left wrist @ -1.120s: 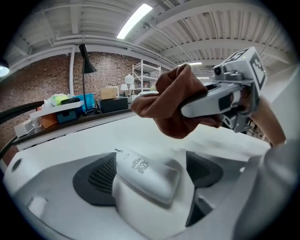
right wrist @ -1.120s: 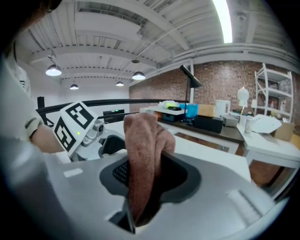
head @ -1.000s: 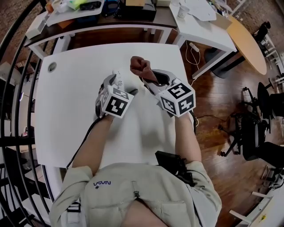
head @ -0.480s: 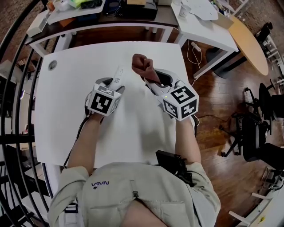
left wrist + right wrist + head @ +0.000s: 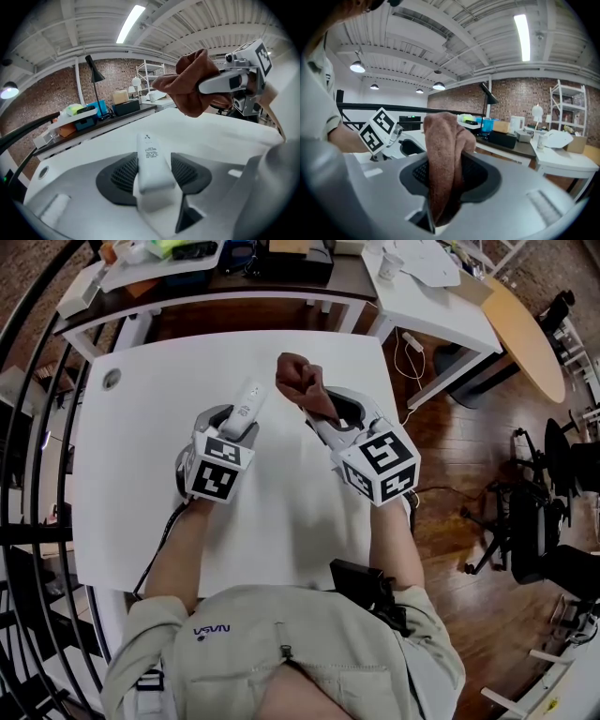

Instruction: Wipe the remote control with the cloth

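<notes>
The white remote control [image 5: 248, 399] [image 5: 150, 157] sticks out forward from my left gripper [image 5: 238, 424] [image 5: 152, 172]. Its jaws have just been closing, and both pads now press on the remote's near end, holding it above the white table [image 5: 141, 474]. My right gripper [image 5: 323, 414] [image 5: 443, 183] is shut on a bunched brown cloth [image 5: 298, 379] [image 5: 443, 150] that rises out of its jaws. The cloth [image 5: 190, 86] hangs in the air to the right of the remote and a little beyond it, apart from it.
A grey grommet [image 5: 112, 379] sits in the table's far left corner. Behind the table stands a dark desk [image 5: 281, 277] with boxes and clutter; a white side table [image 5: 441, 296] is at the back right. A black railing [image 5: 37, 427] runs along the left.
The left gripper has shifted left, closed on the remote and raised it off the table. The right gripper with the cloth has stayed almost in place.
</notes>
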Motion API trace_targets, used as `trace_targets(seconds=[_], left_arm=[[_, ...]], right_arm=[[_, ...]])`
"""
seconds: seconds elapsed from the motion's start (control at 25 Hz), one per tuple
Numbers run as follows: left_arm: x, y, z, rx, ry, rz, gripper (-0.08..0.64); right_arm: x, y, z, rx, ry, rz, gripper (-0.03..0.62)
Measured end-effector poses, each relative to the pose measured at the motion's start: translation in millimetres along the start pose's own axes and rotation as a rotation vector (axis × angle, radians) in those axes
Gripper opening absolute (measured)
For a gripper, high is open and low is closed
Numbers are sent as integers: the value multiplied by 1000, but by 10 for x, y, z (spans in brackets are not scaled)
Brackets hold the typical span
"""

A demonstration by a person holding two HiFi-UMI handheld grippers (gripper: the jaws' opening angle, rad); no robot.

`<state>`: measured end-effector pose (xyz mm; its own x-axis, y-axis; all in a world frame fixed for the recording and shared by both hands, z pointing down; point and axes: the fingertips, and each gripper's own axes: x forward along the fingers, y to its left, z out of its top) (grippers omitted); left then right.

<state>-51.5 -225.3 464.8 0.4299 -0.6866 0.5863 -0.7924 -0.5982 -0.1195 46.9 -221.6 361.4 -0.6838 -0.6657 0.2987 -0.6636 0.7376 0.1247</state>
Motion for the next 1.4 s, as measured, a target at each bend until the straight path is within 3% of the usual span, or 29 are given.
trace_targets(seconds=[0.28,0.56,0.76,0.92,1.16,1.28,1.4], left_arm=[[-239,17,177,188,-100,140,232],[-684,-92,627,445,-269,311,232],[-1001,-236,927,532,-369,373,232],[-1108,-298,1031,569,-405,387,232],[-1147,-284,1050,588,-415,405,232],[-1164,-295,1033,594,-419,405,231],[-1198,-321,1037,598,-434,403,230]], right_arm=[[9,80,125,-70,-16,-34,123],[-134,9,463,-224,-74,-216,123],[-222,130,703,-386,-90,-288,121],[-233,417,740,-520,-22,-250,121],[-161,1042,629,-723,19,-39,121],[-190,1127,620,-740,21,4,121],[-273,987,758,-681,-28,-52,121]])
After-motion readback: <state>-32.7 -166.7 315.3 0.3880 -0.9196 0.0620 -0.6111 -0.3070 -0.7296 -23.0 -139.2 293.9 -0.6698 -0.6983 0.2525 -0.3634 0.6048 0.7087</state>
